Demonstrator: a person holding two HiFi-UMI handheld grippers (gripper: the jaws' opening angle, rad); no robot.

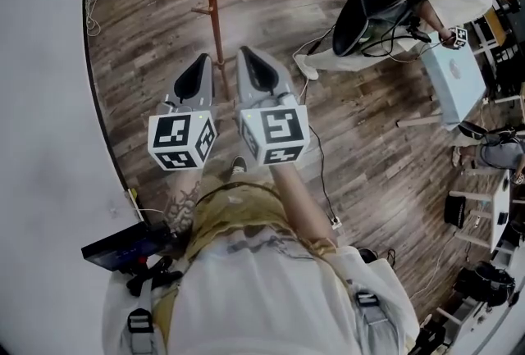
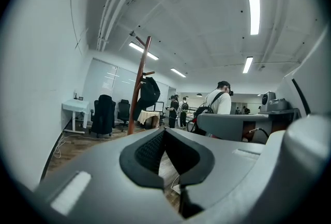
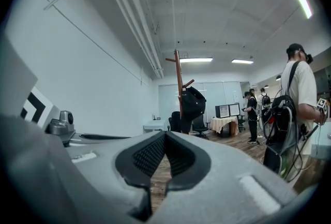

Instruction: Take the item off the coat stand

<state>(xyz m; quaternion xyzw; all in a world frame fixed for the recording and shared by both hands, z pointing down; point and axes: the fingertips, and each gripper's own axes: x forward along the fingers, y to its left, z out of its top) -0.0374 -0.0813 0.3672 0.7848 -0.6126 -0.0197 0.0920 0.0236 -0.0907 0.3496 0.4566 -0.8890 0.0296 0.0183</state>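
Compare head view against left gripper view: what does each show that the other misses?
Head view only: both marker cubes, the wearer's torso, a white table at right.
Left gripper view only: ceiling lights, black office chairs, the black item seen in full, hanging on the stand.
Both: coat stand, wood floor, the person with a backpack, and the shut, empty left claw.

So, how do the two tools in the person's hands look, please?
Both the left tool and right tool are smooth grey shells with black ribbed pads. Each carries a white cube with black square markers. The person wears a pale shirt.
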